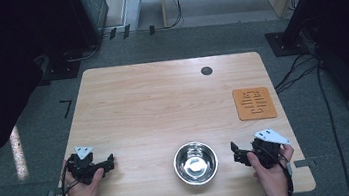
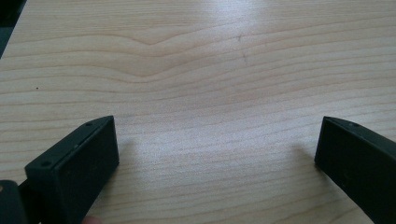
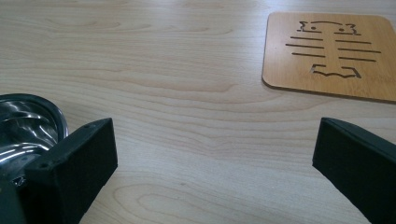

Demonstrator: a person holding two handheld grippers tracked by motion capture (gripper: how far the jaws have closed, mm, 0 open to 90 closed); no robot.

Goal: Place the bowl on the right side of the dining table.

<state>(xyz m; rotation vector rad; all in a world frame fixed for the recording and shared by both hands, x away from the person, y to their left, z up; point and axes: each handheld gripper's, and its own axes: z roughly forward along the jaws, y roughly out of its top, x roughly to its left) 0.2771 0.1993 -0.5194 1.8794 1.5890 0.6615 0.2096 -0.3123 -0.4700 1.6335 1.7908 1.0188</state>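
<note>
Though both hands rest on the desk (image 1: 162, 99), nothing is held yet. From the high view, a steel bowl (image 1: 195, 163) sits empty at the middle of the near edge, between the left hand-held gripper (image 1: 111, 161) near the near-left corner and the right hand-held gripper (image 1: 234, 151) just to the bowl's other side. A wooden trivet (image 1: 254, 103) with a cut-out pattern lies by the right edge, well apart from the bowl, and a small dark grommet (image 1: 206, 71) sits near the far edge.

In the left gripper view, the left hand-held gripper (image 2: 217, 140) has its jaws spread wide over bare wood grain, nothing between them.

In the right gripper view, the right hand-held gripper (image 3: 215, 140) is likewise spread wide and empty. The bowl (image 3: 25, 126) shows beside and behind one jaw, and the trivet (image 3: 327, 56) lies ahead toward the other.

My guess is the bowl goes onto the trivet. The risk I'd watch: the bowl's thin, polished rim gives the jaws little to bite, so a shallow or off-centre pinch could let it tip or slip. A jaw could also nudge the bowl toward the near edge, which is close.
</note>
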